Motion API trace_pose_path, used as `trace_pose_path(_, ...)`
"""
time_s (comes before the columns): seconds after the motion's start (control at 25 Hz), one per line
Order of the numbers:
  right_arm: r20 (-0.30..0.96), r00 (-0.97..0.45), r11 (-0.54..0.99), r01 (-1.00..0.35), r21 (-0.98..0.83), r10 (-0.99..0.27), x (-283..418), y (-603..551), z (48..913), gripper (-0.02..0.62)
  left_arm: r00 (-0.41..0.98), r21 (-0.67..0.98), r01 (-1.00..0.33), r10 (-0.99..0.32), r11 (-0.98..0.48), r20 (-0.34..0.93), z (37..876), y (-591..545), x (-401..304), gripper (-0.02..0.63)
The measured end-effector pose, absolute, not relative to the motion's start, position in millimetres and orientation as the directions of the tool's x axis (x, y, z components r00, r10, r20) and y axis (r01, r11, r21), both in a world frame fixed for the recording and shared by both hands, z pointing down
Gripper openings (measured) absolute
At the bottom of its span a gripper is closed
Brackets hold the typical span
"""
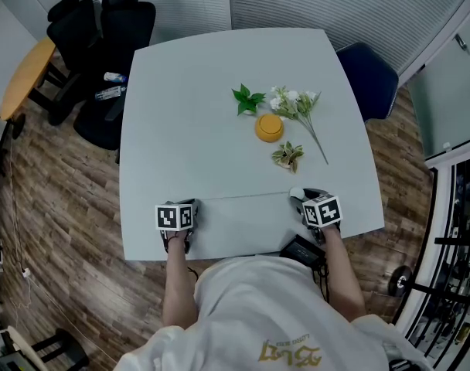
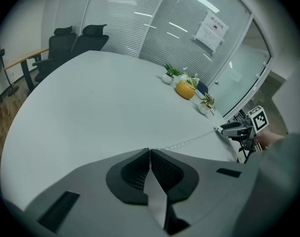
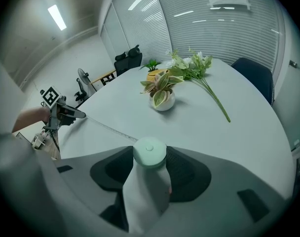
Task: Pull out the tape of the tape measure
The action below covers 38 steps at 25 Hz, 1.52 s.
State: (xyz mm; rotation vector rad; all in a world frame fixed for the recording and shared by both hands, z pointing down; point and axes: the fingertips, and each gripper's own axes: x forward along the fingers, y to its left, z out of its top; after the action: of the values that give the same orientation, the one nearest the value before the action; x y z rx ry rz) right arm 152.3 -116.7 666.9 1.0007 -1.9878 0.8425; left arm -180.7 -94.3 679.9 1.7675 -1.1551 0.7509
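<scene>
The left gripper (image 2: 149,152) clenched the tape (image 1: 243,198); the right gripper (image 3: 150,161) grasped the case (image 3: 149,151), both near the table (image 1: 219,242) edge.

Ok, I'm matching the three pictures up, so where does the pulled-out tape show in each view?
Head view: tape, a thin line low centre, left gripper to right gripper.
Left gripper view: tape runs from the shut jaws up to the right.
Right gripper view: tape leaves the gripped case toward the left.
Shared landmark: small potted plant.
</scene>
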Motion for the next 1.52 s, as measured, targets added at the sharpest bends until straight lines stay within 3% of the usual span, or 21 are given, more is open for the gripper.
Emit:
trace_pose_path(1.12, 0.855, -0.342, 0.490, -0.863, -0.122, -0.389, 158.6, -122.4, 676.3, 0.230, 0.361, 0.301, -0.931, -0.390, -0.206, 0.847, 688.1, -100.6, -172.4, 0.017)
trace_pose_path(1.52, 0.828, -0.344, 0.447, -0.885, -0.129, -0.443, 164.4, -123.1, 663.4, 0.232, 0.331, 0.266, -0.943, -0.454, -0.202, 0.827, 677.0, -104.7, -174.5, 0.137)
